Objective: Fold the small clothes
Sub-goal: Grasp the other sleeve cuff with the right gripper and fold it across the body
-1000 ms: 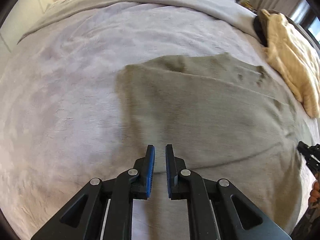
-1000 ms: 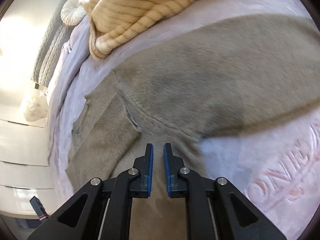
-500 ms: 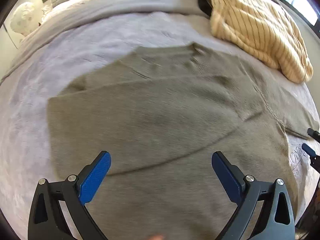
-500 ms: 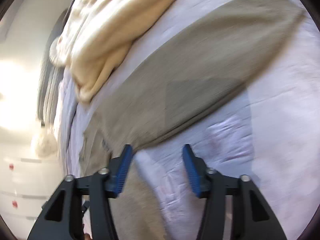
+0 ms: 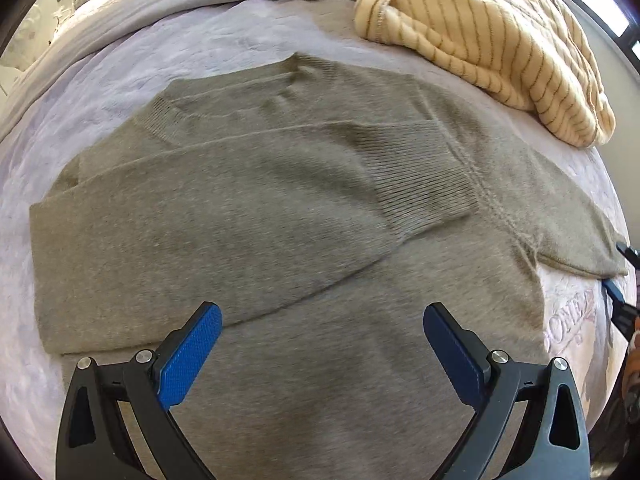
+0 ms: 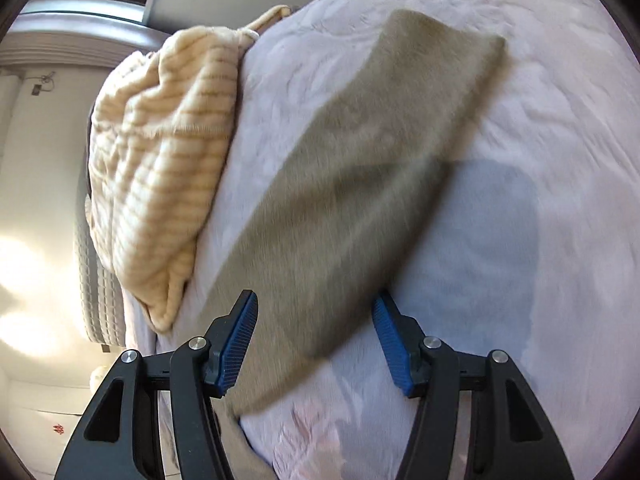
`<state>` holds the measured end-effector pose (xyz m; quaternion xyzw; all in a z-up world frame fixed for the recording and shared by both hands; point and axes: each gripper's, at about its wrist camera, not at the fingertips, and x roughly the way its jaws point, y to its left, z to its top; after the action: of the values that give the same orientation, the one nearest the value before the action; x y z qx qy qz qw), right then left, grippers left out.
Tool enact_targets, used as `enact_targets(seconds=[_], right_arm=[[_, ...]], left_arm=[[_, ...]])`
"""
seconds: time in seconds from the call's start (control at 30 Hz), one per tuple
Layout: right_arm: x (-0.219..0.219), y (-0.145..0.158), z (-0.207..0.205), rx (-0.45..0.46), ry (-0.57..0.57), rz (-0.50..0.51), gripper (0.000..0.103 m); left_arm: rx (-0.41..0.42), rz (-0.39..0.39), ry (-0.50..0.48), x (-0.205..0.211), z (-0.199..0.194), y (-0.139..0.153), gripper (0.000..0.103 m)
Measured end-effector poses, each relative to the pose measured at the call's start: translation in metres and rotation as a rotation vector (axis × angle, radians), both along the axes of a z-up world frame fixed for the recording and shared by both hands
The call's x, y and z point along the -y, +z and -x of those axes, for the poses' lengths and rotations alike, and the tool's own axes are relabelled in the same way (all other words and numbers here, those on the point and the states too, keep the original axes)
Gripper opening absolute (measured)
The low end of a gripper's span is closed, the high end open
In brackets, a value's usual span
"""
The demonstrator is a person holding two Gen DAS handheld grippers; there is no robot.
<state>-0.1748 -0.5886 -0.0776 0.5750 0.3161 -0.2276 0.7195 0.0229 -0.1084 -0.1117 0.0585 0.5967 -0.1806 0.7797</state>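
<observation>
Since a second ago we have swung both grippers across the bed [image 5: 100, 80] and their jaws have just been opening. Our left gripper [image 5: 322, 320] hangs with jaws wide over the grey sweater [image 5: 260, 200], nothing between them. Our right gripper [image 6: 314, 312] has jaws partly spread over the outstretched sleeve [image 6: 360, 184], not pressing it. Toward the bed's far edge lies a striped cream blanket [image 5: 500, 32].

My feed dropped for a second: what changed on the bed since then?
Both grippers opened: left gripper wide, right gripper partly, neither holding cloth. The left now looks over the olive sweater, one sleeve folded across it; the right hangs over the other sleeve. The striped cream garment stayed put.
</observation>
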Motion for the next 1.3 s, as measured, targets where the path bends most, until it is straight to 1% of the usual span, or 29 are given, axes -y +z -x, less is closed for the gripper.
enact_targets(seconds=[0.1,0.23,0.27,0.3,0.33,0.37,0.43,0.5,0.6,0.67,0.8,0.9,0.93,1.03,1.1,1.17,1.2,1.23,1.27,1.3], right_arm=[[0.013,-0.003,-0.006,0.042,-0.031,-0.032,0.063],[0.018,-0.003,-0.018,0.105,-0.082,-0.084,0.065],[0.019,-0.002,-0.021,0.115,-0.082,-0.093,0.060],[0.018,-0.002,-0.024,0.126,-0.076,-0.099,0.050],[0.017,-0.001,-0.029,0.136,-0.059,-0.108,0.014],[0.016,0.001,-0.036,0.140,-0.034,-0.116,0.006],[0.011,0.008,-0.048,0.162,0.016,-0.108,0.006],[0.003,0.019,-0.062,0.183,0.070,-0.080,0.006],[-0.017,0.038,-0.093,0.221,0.182,-0.037,0.006],[-0.038,0.053,-0.120,0.244,0.282,-0.003,0.006],[-0.099,0.082,-0.176,0.273,0.518,0.099,0.006],[-0.164,0.097,-0.218,0.272,0.730,0.196,0.006],[-0.193,0.099,-0.231,0.266,0.815,0.235,0.006],[-0.270,0.090,-0.255,0.224,1.023,0.313,0.006],[-0.317,0.073,-0.264,0.185,1.141,0.340,0.007],[-0.357,0.048,-0.271,0.116,1.232,0.354,0.006],[-0.368,0.037,-0.271,0.084,1.253,0.363,0.007],[-0.379,0.025,-0.271,0.041,1.269,0.380,0.010],[-0.384,0.015,-0.274,-0.007,1.269,0.389,0.010],[-0.385,0.006,-0.274,-0.049,1.250,0.370,0.011]], left_arm=[[0.001,0.003,0.009,0.007,0.000,0.000,0.101],[-0.004,0.013,0.035,0.008,-0.002,0.000,0.101],[-0.003,0.015,0.044,0.007,-0.003,0.001,0.101],[-0.003,0.013,0.053,0.007,-0.004,0.001,0.101],[0.001,0.012,0.061,0.005,-0.005,0.001,0.101],[0.006,0.011,0.070,0.003,-0.006,0.002,0.101],[0.011,0.011,0.085,-0.004,-0.008,0.002,0.101],[0.018,0.011,0.107,-0.013,-0.011,0.003,0.101],[0.023,0.017,0.150,-0.032,-0.017,0.003,0.101],[0.027,0.016,0.175,-0.045,-0.019,0.004,0.101],[0.035,0.020,0.236,-0.073,-0.025,0.004,0.101],[0.041,0.024,0.281,-0.094,-0.025,0.004,0.101],[0.045,0.023,0.300,-0.104,-0.025,0.004,0.101],[0.049,0.021,0.337,-0.125,-0.025,0.002,0.101],[0.049,0.017,0.373,-0.140,-0.024,-0.001,0.101],[0.046,0.016,0.399,-0.154,-0.022,-0.004,0.101],[0.043,0.016,0.410,-0.160,-0.022,-0.006,0.101],[0.043,0.017,0.418,-0.166,-0.021,-0.007,0.101],[0.042,0.018,0.422,-0.168,-0.022,-0.009,0.101],[0.040,0.019,0.424,-0.172,-0.022,-0.010,0.101]])
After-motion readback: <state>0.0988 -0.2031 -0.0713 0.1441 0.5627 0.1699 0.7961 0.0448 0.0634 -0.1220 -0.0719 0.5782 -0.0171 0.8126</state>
